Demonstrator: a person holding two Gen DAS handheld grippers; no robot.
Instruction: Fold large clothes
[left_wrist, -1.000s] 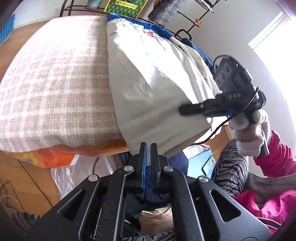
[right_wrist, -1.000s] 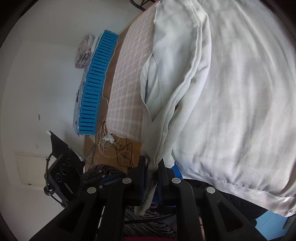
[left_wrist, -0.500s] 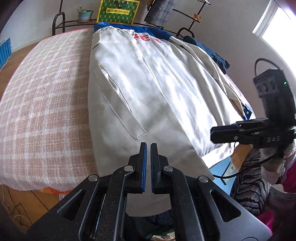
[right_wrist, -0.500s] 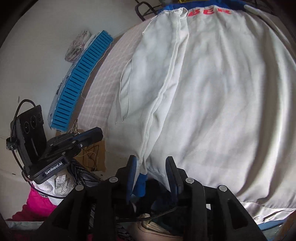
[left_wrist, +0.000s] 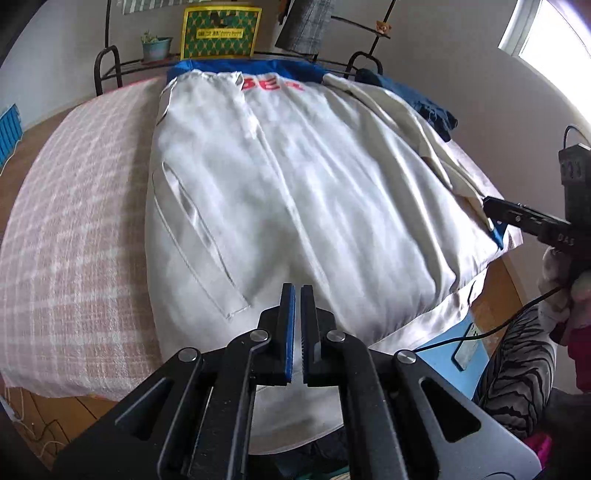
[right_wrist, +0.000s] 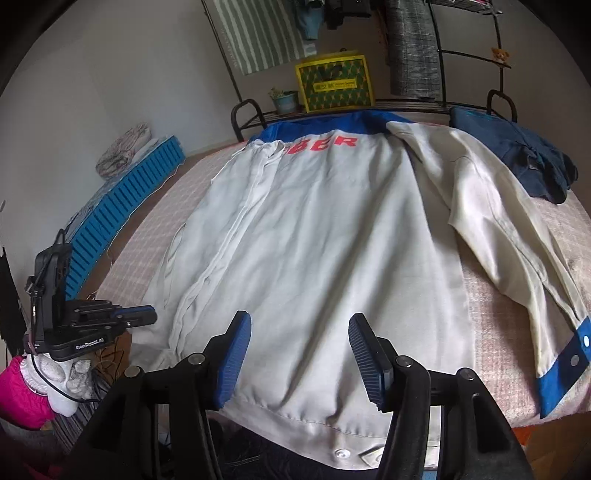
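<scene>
My right jaws, shut on the jacket's (right_wrist: 332, 258) folded left edge a second ago, now stand wide open over the near hem, my left jaws stay closed on nothing, so that flap lies folded on the bed (left_wrist: 74, 221), with the right sleeve (right_wrist: 517, 258) likely next.

The right gripper (right_wrist: 299, 354), clamped on a fold of the white jacket (right_wrist: 332, 258) a second ago, now stands wide open above the hem, holding nothing. The released left panel lies folded over the jacket's back, which now lies flat on the checked bed cover (left_wrist: 74, 221). The left gripper (left_wrist: 297, 332) now hovers over the hem.
</scene>
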